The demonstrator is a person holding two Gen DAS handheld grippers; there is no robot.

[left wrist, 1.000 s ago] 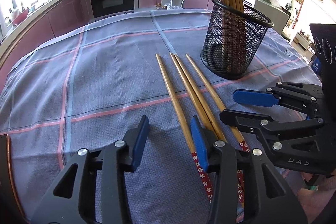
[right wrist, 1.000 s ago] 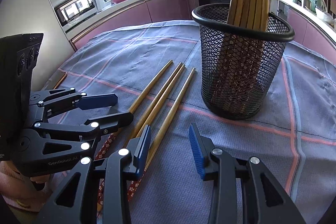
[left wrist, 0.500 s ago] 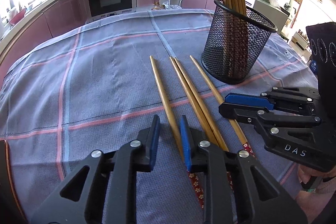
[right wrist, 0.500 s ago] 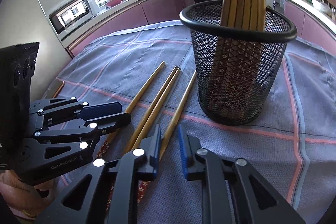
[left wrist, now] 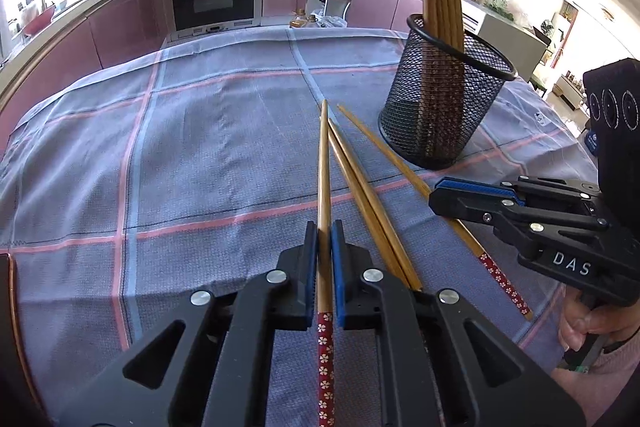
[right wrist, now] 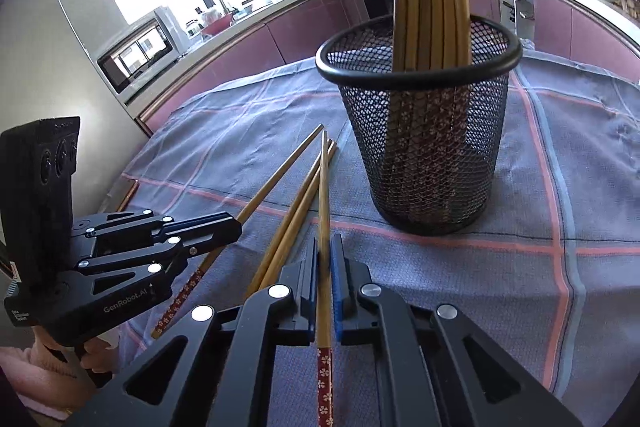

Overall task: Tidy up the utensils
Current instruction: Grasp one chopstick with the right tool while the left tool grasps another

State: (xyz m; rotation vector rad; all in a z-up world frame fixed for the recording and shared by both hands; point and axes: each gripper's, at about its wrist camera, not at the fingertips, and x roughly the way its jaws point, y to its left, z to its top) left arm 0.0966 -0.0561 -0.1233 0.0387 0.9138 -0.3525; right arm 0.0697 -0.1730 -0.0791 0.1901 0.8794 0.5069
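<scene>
Pick-up step: the left gripper and right gripper each clench one chopstick. Next, I judge, lift and tip them into the mesh holder at one o'clock.

Mesh holder ahead — cloth open

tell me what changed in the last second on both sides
Both grippers went from open to shut, each on one chopstick: the left gripper on the leftmost chopstick, the right gripper on the rightmost chopstick. Both gripped sticks have swung toward the middle pair. The middle pair, the mesh cup and its chopsticks stayed put.
</scene>
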